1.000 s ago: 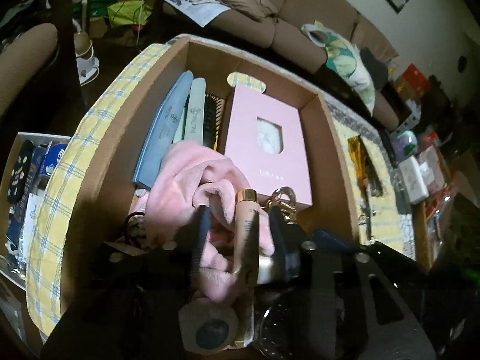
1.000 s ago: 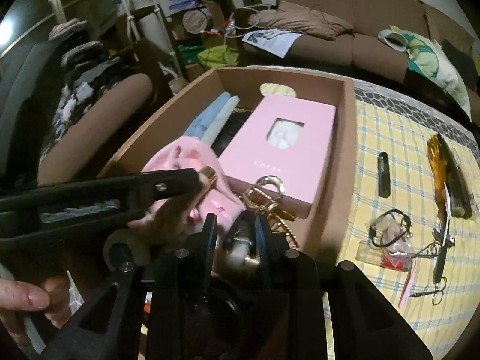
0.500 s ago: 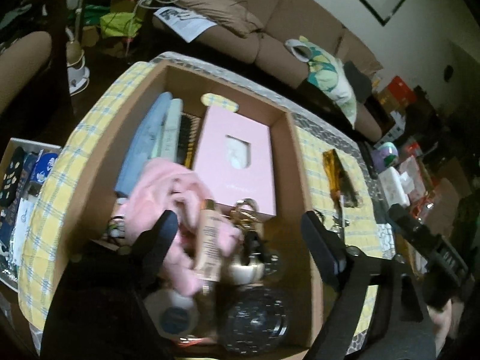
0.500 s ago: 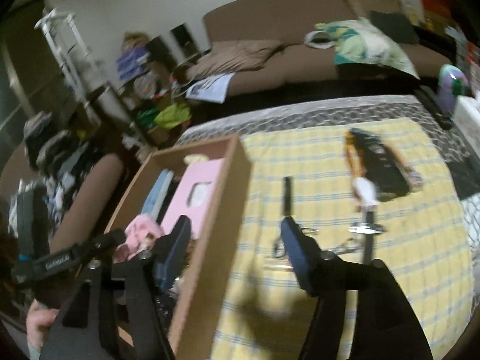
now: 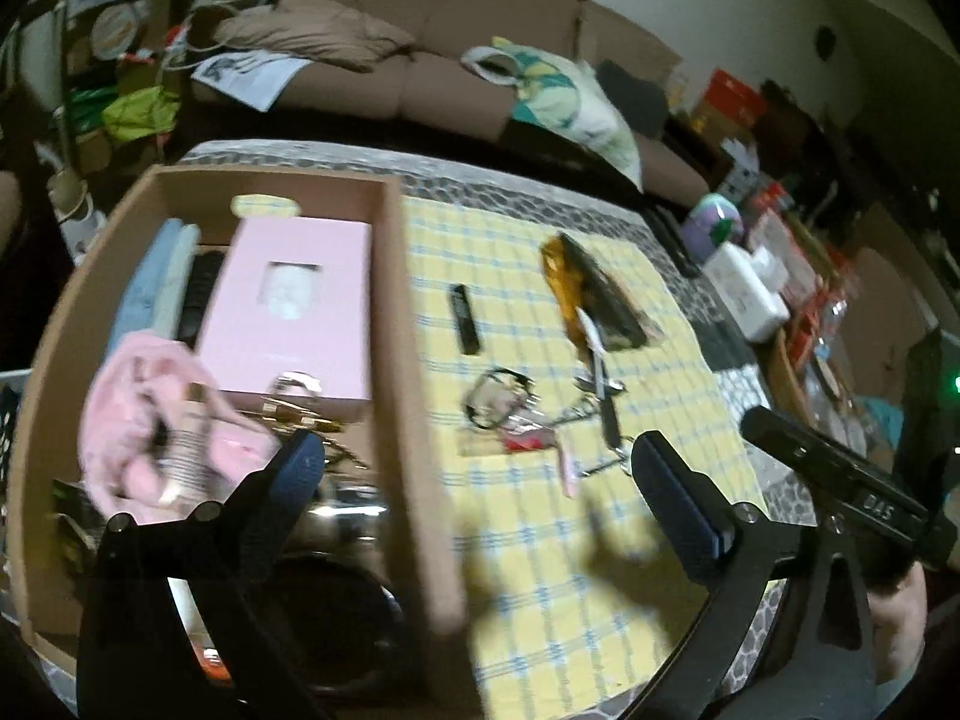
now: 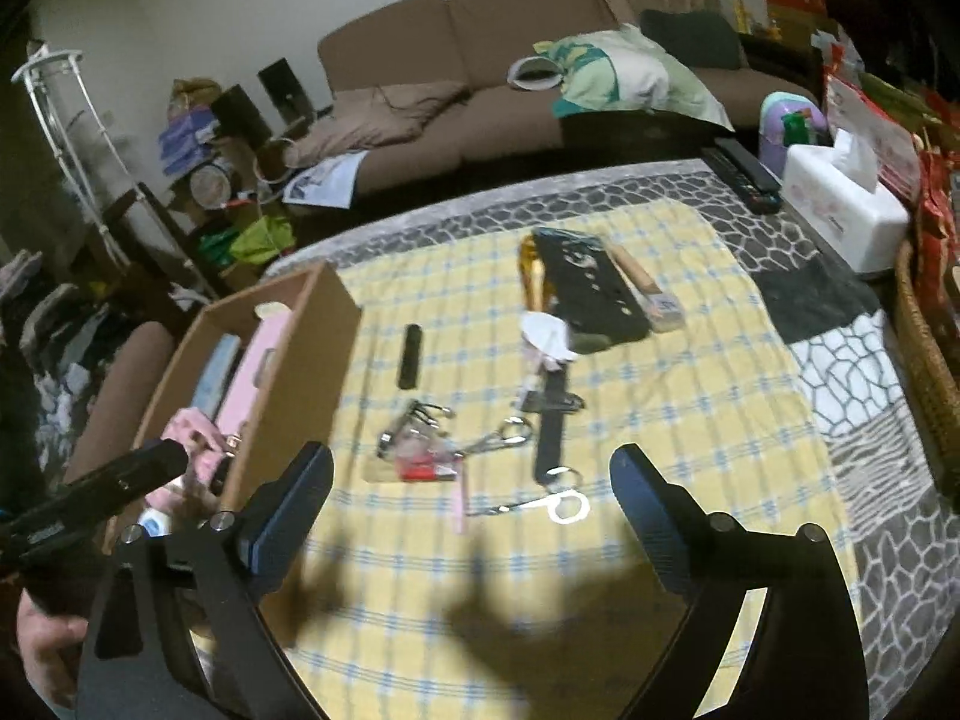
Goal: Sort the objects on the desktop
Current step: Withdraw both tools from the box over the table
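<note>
Hanging above the yellow checked cloth (image 6: 690, 360), both grippers are spreading their jaws and nothing sits between the fingers of either. The right gripper (image 6: 471, 510) looks down on the loose things on the cloth: a small scissors (image 6: 540, 501) lies just ahead of its fingertips, roughly centred between them, with a dark strap (image 6: 555, 420) beyond it and a clear packet (image 6: 420, 450) with a red item to the left of that. A black stick (image 6: 411, 354) lies farther off, and a black pouch (image 6: 591, 294) lies farthest, near the cloth's far edge.

The left gripper (image 5: 474, 483) straddles the right wall of the cardboard box (image 5: 414, 360): its left finger is over the box's inside, its right finger over the cloth. Inside the box lie a pink box (image 5: 294, 324), a pink cloth (image 5: 150, 420) with a tube (image 5: 186, 450) on it, and blurred items at the near end. The same loose items lie on the cloth ahead of the left gripper's right finger.
</note>
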The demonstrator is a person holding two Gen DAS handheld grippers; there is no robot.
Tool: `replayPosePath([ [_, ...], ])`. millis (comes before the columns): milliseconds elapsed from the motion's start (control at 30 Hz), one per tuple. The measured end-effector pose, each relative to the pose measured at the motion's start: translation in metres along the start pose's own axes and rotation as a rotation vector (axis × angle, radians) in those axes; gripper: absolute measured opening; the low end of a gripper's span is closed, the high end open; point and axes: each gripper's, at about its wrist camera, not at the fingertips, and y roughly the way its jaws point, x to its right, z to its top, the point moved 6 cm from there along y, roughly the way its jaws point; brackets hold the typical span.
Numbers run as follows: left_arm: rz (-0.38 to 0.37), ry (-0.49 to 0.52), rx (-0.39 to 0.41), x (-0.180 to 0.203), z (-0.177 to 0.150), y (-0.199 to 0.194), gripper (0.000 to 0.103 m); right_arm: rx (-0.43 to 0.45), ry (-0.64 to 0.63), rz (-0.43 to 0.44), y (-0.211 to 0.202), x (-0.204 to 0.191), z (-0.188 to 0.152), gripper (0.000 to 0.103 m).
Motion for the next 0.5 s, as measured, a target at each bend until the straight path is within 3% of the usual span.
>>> replayPosePath([
  [167,-0.007,0.082,-0.019,0.033,-0.011,0.016,0.103,-0.011,0.022,-0.010,0.004,0.023,0.001,0.096],
  [500,0.063,0.215,-0.092,0.082,-0.050,0.071,0.102,-0.012,0.081,-0.074,0.008,0.076,-0.001,0.096],
])
